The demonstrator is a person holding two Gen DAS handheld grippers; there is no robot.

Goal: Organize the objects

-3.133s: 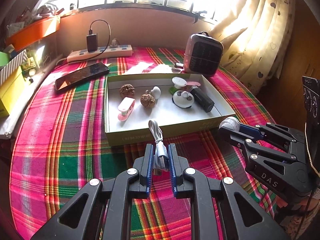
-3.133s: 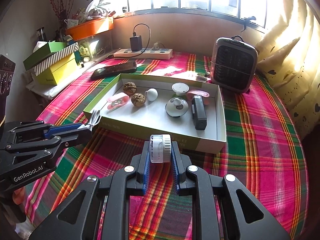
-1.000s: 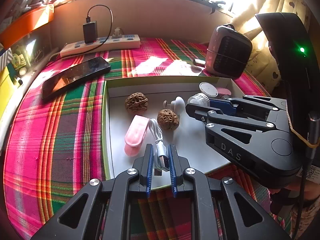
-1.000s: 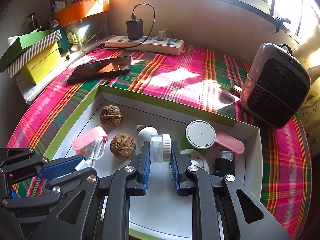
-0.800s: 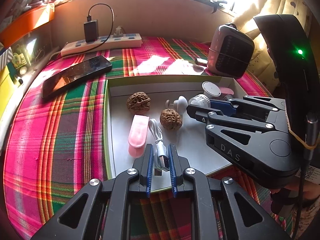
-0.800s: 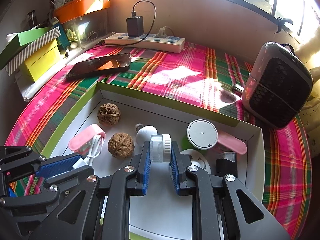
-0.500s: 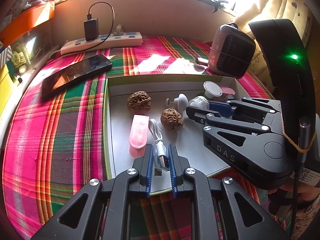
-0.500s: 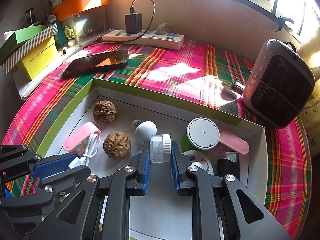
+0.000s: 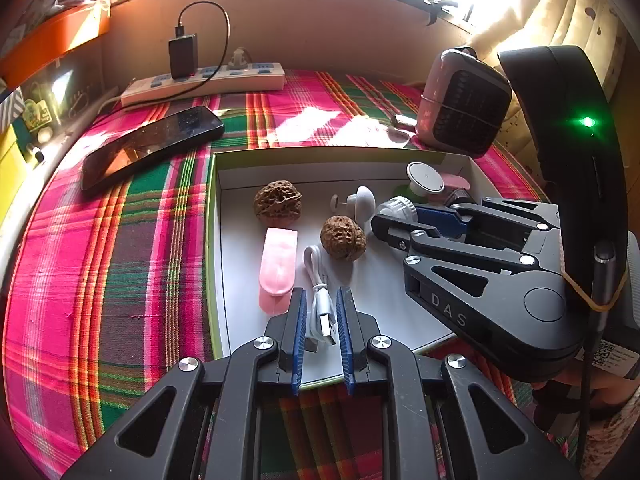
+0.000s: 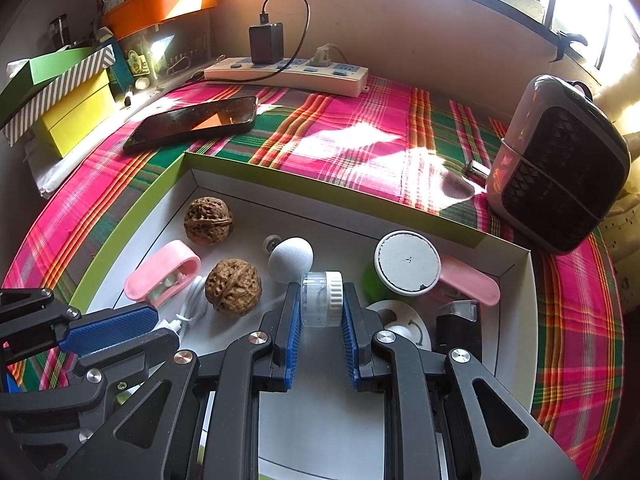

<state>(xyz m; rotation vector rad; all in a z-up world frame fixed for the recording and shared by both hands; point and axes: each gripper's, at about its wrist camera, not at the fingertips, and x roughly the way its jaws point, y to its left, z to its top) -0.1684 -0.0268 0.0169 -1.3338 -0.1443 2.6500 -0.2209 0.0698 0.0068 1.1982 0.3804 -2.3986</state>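
Observation:
A shallow white box with a green rim [image 9: 212,216] [image 10: 132,216] lies on the plaid cloth. My left gripper [image 9: 321,312] is shut on a white USB cable [image 9: 318,292] and holds it over the box's near left part, beside a pink case [image 9: 277,268]. My right gripper [image 10: 320,308] is shut on a small clear jar with a white cap [image 10: 322,298] over the box's middle; it also shows in the left wrist view [image 9: 394,210]. Two walnuts [image 10: 208,220] [image 10: 233,286] lie in the box.
The box also holds a white mushroom-shaped piece [image 10: 290,258], a round white lid [image 10: 407,261], a pink piece [image 10: 470,278], a black item [image 10: 458,324]. A phone [image 10: 192,122], a power strip [image 10: 286,72], a small heater [image 10: 560,164] and stacked boxes [image 10: 60,92] stand around it.
Both grippers moved from in front of the box to over its inside, each still holding its object. In the last half second they edged slightly further in.

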